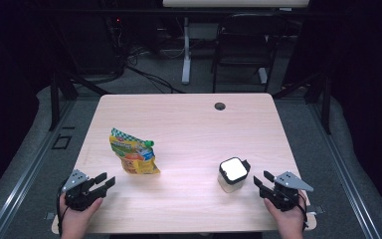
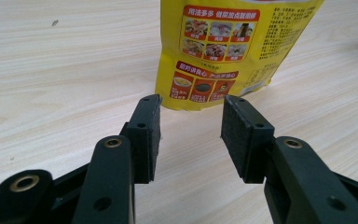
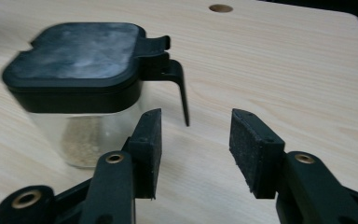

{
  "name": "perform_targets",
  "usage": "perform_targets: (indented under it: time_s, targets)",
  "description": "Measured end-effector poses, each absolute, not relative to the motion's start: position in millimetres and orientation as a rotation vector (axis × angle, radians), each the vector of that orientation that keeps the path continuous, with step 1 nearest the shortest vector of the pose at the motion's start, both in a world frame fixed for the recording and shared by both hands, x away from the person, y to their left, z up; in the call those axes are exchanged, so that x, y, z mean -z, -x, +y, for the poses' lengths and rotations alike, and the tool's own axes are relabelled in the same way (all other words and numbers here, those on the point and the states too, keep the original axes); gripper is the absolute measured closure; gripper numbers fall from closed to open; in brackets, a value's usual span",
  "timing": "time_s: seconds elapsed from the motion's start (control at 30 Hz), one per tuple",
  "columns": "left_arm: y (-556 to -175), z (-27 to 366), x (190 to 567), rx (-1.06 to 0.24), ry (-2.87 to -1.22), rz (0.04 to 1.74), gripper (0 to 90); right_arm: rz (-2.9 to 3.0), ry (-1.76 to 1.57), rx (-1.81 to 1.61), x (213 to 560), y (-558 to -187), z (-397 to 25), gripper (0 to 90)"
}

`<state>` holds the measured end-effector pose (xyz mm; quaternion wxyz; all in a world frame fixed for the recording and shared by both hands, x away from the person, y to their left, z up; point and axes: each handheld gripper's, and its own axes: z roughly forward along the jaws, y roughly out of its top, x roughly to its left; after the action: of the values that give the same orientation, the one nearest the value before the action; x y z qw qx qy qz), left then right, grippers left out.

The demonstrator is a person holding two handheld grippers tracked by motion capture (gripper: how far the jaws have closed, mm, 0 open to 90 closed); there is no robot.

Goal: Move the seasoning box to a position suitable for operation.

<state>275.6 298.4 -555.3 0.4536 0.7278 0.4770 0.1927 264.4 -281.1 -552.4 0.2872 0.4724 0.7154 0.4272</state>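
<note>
Yellow and shiny, the snack bag (image 1: 133,152) lies on the left half of the counter (image 1: 189,124), a bit closer to the near edge than the far one. Its top is green and white. In the left gripper view the top of the bag (image 2: 228,46) is cut off, and the small writing on it is too tiny to read.

Near the left corner of the near edge, the left gripper (image 1: 102,181) rests on the counter with its fingers (image 2: 147,135) spread apart and nothing between them. The bag is just ahead of it, not touching.

On the right side, close to the near edge, stands a small clear jar (image 1: 233,174) with a black flip lid. From above the lid shines white, so its real colour is hard to tell there. Pale grains sit in the bottom of the jar (image 3: 81,107), a bit blurry.

Beside the jar, the right gripper (image 1: 262,180) has its fingers (image 3: 254,149) spread wide too, holding nothing. A round hole (image 1: 220,106) shows near the far edge.
</note>
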Motion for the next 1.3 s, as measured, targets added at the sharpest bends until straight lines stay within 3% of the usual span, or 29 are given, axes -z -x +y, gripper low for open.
perform_targets:
  time_s: [0.07,0.43,0.73,0.9,1.07,1.3]
  targets:
    - [-275,299,555,-0.469,-1.8,1.177,57.2,1.943,-1.236,-1.117,548,-270,-279,63.4]
    - [-275,296,556,-0.474,-1.808,1.174,54.5,2.022,-1.237,-1.102,563,-300,-274,64.2]
    - [-275,297,556,-0.468,-1.796,1.18,54.7,2.029,-1.245,-1.099,571,-314,-267,72.7]
    - [-274,298,556,-0.47,-1.796,1.188,54.7,2.02,-1.265,-1.139,573,-319,-266,74.6]
    - [-274,298,556,-0.468,-1.794,1.192,54.7,2.042,-1.245,-1.086,573,-322,-258,83.4]
    - [-274,298,556,-0.471,-1.792,1.188,55.0,2.067,-1.205,-0.975,568,-316,-250,85.4]
